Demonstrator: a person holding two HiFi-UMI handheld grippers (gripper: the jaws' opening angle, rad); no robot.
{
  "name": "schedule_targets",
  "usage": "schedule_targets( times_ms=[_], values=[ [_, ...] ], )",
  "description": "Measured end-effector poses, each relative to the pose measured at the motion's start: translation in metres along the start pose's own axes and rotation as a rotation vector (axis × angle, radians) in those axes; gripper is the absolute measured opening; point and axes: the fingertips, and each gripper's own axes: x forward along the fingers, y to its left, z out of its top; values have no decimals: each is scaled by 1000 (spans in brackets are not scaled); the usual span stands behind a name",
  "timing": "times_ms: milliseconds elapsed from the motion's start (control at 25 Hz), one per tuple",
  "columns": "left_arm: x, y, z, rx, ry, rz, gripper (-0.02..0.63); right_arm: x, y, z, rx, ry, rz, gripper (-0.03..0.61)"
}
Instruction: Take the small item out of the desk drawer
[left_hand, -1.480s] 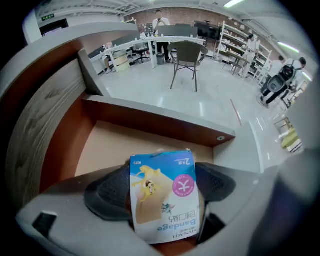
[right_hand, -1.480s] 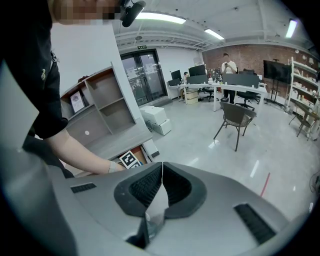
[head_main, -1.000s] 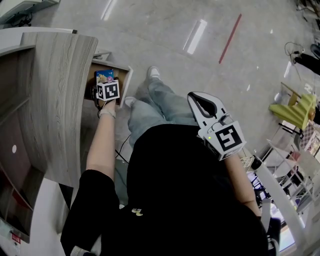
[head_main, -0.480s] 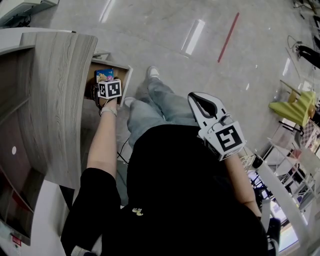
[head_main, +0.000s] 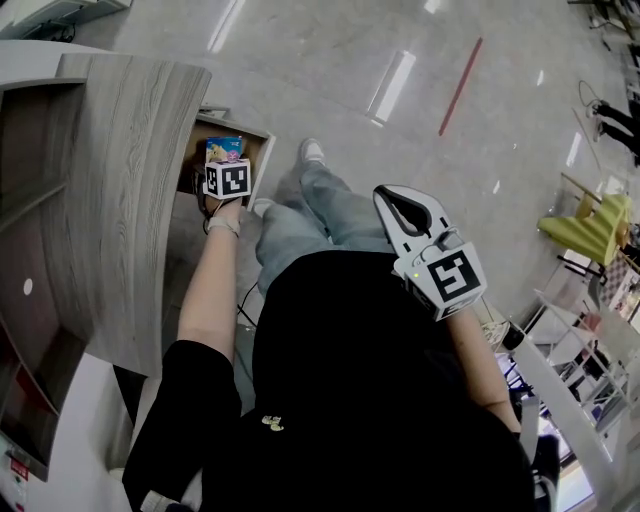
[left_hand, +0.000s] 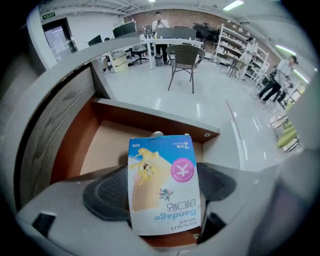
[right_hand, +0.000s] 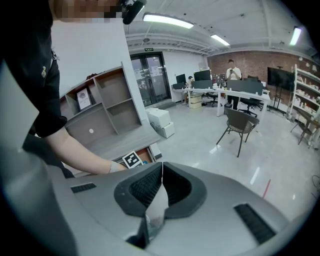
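Note:
A small blue and cream bandage packet (left_hand: 162, 182) stands clamped between the black pads of my left gripper (left_hand: 161, 192), which is shut on it above the open drawer (left_hand: 107, 145). In the head view the left gripper (head_main: 226, 172) sits over the drawer (head_main: 256, 155) under the grey wooden desk (head_main: 120, 190), with the packet (head_main: 222, 149) showing just past its marker cube. My right gripper (head_main: 400, 208) hangs at waist height to the right, its jaws closed with nothing between them (right_hand: 160, 187).
The drawer's inside shows bare light board below the packet. A shiny grey floor (head_main: 420, 110) spreads beyond the desk, with a red floor line (head_main: 461, 80). The person's legs and shoes (head_main: 310, 150) stand beside the drawer. A yellow chair (head_main: 590, 225) is far right.
The left gripper with the packet has shifted slightly up and right in the head view as the head turned. The right gripper has stayed in place.

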Motion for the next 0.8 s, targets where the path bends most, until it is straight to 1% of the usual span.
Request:
schedule_targets(
  times_ms=[200, 480, 680, 800],
  values=[
    [-33, -5, 14, -38, -56, -61, 440, 3, 15, 13, -36, -25, 37, -2],
    [-86, 4, 17, -85, -119, -92, 440, 7, 39, 35, -80, -67, 95, -2],
    [-132, 5, 16, -119, -199, -123, 440, 11, 65, 46, -132, -89, 144, -2],
    [-161, 7, 13, -138, -243, -125, 440, 14, 82, 53, -170, -100, 180, -2]
  ],
)
